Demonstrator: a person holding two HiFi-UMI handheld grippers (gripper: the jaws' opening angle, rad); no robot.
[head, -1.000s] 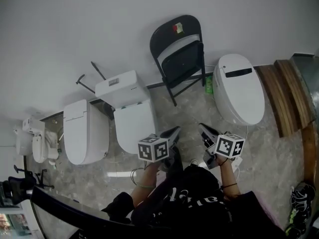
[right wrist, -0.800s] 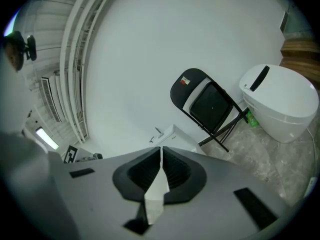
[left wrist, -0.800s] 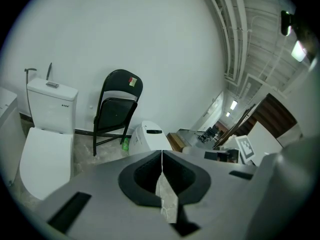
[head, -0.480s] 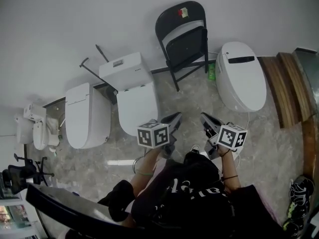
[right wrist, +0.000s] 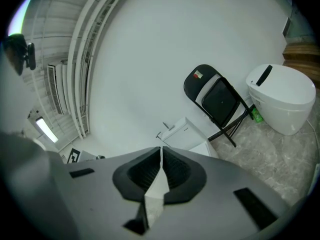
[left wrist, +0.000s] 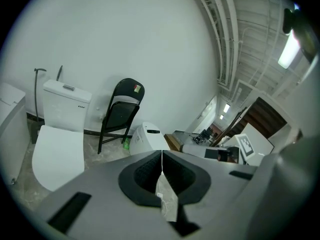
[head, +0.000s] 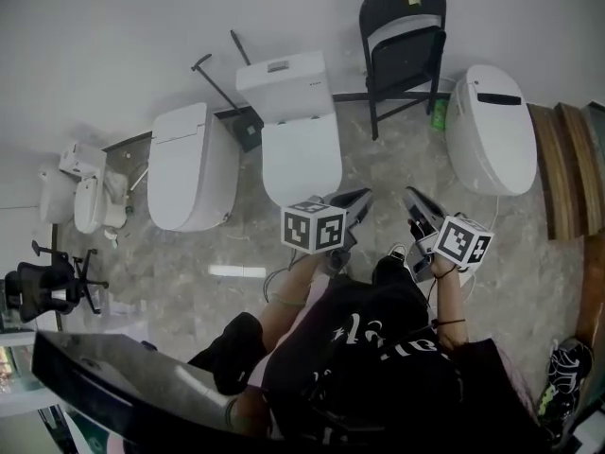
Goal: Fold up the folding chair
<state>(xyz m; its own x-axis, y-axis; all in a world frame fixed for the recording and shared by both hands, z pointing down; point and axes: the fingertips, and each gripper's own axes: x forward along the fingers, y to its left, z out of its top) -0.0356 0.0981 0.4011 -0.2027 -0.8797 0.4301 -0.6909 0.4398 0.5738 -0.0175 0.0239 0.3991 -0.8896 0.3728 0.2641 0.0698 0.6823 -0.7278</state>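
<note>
Looking down in the head view, the folding chair [head: 405, 45] stands on the marbled floor [head: 378, 164] against the white wall [head: 142, 26]. It sits between a tank toilet [head: 295, 130] and a rounded toilet [head: 492, 140]. A green bottle [head: 439, 114] stands by the chair's right legs. Both grippers are held low in front of the person, well apart from the chair. The left gripper [head: 359, 199] and the right gripper [head: 416, 201] point toward the toilets, and neither touches anything.

Left gripper view: the left gripper [left wrist: 161, 156] has its jaws pressed together with nothing between them. The folding chair [left wrist: 122, 111] shows beyond, black, upright on its legs, with a small sticker on the backrest. The tank toilet [left wrist: 60, 134] is to its left and the rounded toilet [left wrist: 147, 139] to its right.

Right gripper view: the right gripper [right wrist: 160, 154] is likewise closed and empty. The folding chair [right wrist: 215, 101] leans by the wall, its seat tipped steeply toward the backrest. The green bottle [right wrist: 256, 115] and the rounded toilet [right wrist: 282, 101] stand beside it.
</note>
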